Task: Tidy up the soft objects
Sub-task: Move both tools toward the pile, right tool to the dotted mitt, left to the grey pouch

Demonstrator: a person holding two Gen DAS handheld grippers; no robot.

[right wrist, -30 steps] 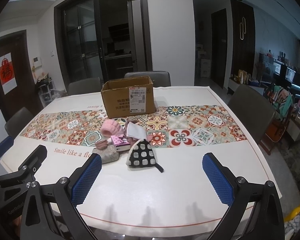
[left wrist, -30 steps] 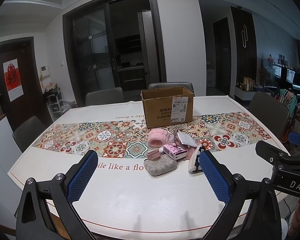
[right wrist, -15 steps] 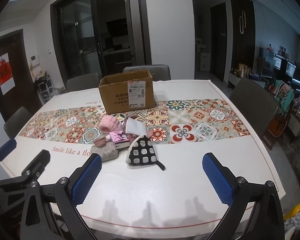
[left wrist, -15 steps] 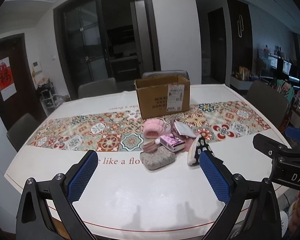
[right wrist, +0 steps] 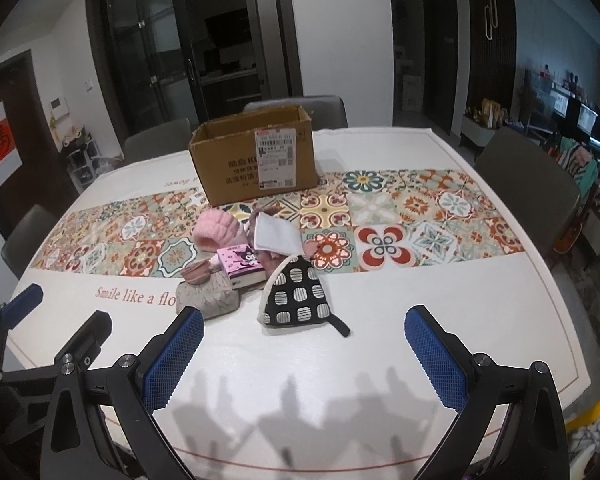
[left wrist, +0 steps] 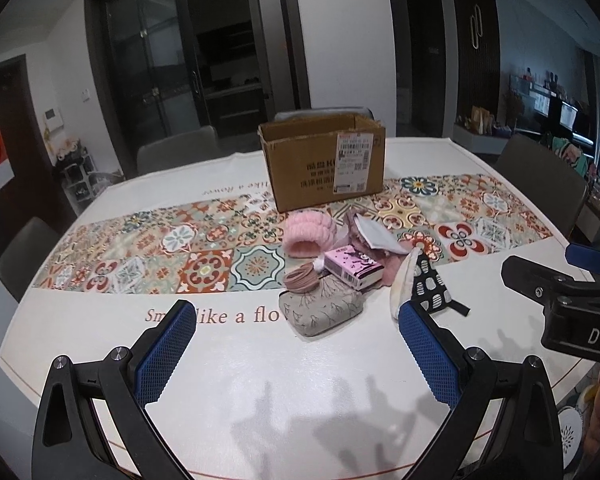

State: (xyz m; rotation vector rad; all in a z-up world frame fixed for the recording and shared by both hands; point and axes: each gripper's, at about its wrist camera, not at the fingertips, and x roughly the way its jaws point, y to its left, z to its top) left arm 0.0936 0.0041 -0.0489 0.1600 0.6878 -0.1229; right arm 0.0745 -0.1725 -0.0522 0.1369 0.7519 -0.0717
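Both claws hover above the near edge of the worktop (right wrist: 400, 312), each spread wide and gripping nothing: the left claw (left wrist: 296, 344) frames the heap from the left wrist view, and the right claw (right wrist: 304, 350) does so from the right wrist view. The soft objects lie heaped near the worktop's middle, just in front of an open cardboard box (right wrist: 256, 156) whose interior is hidden by its near wall. Nearest the claws lie a grey patterned pouch (left wrist: 322, 310) and a black-and-white patterned mitt (right wrist: 296, 296) with a dark loop trailing to its right; in the left wrist view this mitt (left wrist: 420, 280) is partly covered by the claw's right finger. A pink printed carton (right wrist: 242, 266) rests against the pouch, overlapping a dusty-pink coil (left wrist: 300, 280) whose nature is hard to make out. Behind them sit a fluffy pink item (left wrist: 310, 234) and a white folded cloth (right wrist: 278, 234), the latter lying over a pinkish-mauve piece that is mostly concealed. The printed lettering on the worktop is cut off by the pouch.
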